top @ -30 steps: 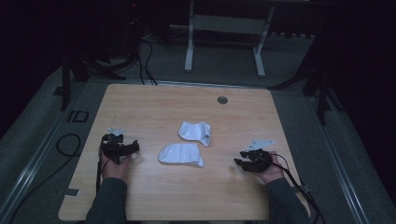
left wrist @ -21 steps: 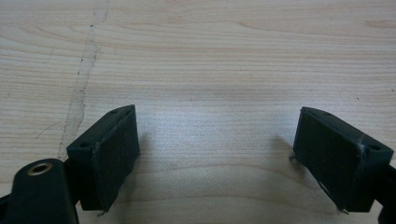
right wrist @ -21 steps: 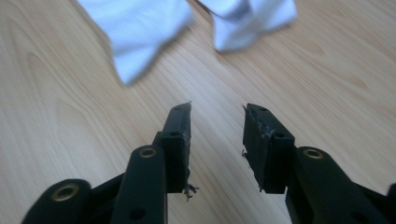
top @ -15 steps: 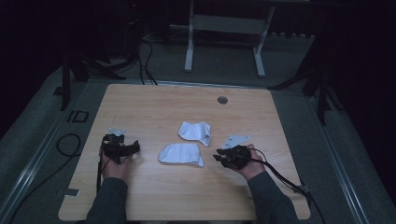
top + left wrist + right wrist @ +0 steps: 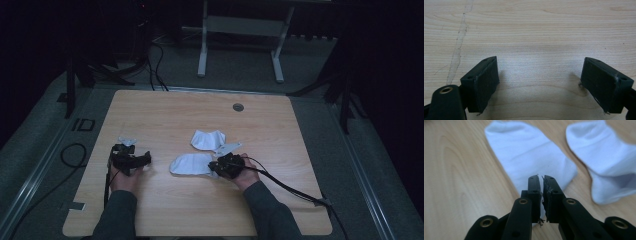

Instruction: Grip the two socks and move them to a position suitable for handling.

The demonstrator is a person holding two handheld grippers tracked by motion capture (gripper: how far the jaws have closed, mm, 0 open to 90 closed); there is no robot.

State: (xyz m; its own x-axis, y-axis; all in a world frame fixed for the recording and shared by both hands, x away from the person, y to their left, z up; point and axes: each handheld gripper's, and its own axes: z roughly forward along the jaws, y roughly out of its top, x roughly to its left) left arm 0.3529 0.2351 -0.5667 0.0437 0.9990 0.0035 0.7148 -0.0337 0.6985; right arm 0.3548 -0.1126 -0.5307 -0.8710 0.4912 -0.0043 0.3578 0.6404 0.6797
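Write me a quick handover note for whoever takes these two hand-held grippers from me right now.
Left hand-held gripper: jaws wide open, nothing between them, resting low over bare table at the near left.
Right hand-held gripper: jaws have just been closing and now stand almost together at the edge of the nearer white sock; whether they have pinched the fabric is hard to tell.
Things: two white socks lie mid-table, the nearer sock flat, the farther sock just beyond it, apart.
Done: right gripper brought to the nearer sock.
Left: probably lift it and pair it with the other; neither sock is raised yet.
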